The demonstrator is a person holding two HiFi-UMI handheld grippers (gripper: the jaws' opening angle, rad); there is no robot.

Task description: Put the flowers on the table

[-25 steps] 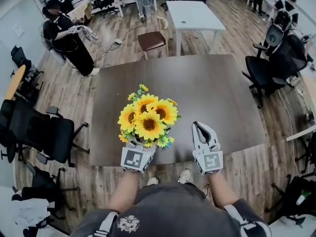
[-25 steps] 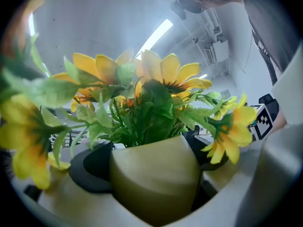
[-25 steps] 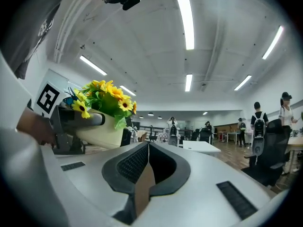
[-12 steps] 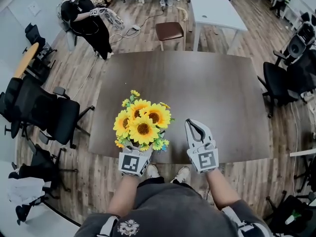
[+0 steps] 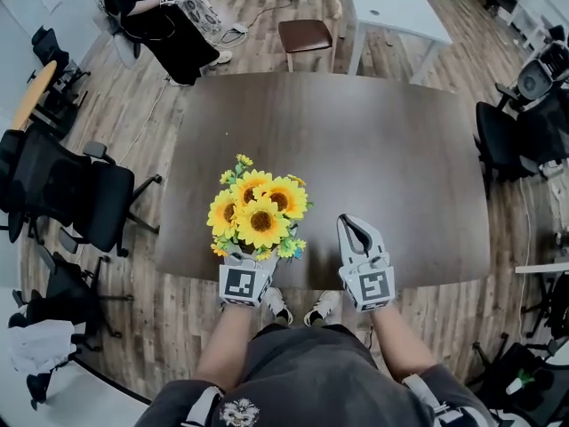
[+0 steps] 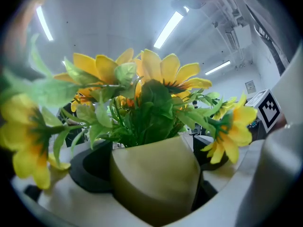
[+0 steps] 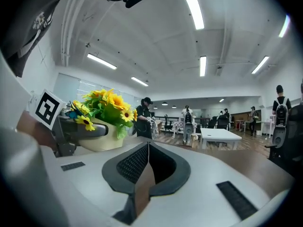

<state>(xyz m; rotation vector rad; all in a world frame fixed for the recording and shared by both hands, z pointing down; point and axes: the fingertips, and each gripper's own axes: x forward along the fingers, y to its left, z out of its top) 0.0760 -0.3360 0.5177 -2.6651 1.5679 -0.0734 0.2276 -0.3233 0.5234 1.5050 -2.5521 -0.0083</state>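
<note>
A bunch of yellow sunflowers [image 5: 258, 216] in a cream pot [image 6: 154, 178] hangs over the near left part of the dark brown table [image 5: 391, 167]. My left gripper [image 5: 252, 258] is shut on the pot, whose sides sit between the black pads [image 6: 92, 167]. In the head view the blooms hide the pot and the jaws. I cannot tell whether the pot touches the tabletop. My right gripper [image 5: 348, 224] is beside it to the right, over the table's near edge, shut with nothing in it [image 7: 147, 145]. In the right gripper view the flowers [image 7: 106, 103] show at the left.
Black office chairs stand left [image 5: 71, 194] and right [image 5: 524, 132] of the table. A brown chair [image 5: 305, 34] is at its far edge, with a white table [image 5: 396, 7] behind. A person [image 5: 160, 16] sits at the far left. The floor is wood.
The head view has shifted, so the table sits lower and nearer the middle of the frame. The flowers stay in my left gripper over the near edge. The right gripper stays shut beside them.
</note>
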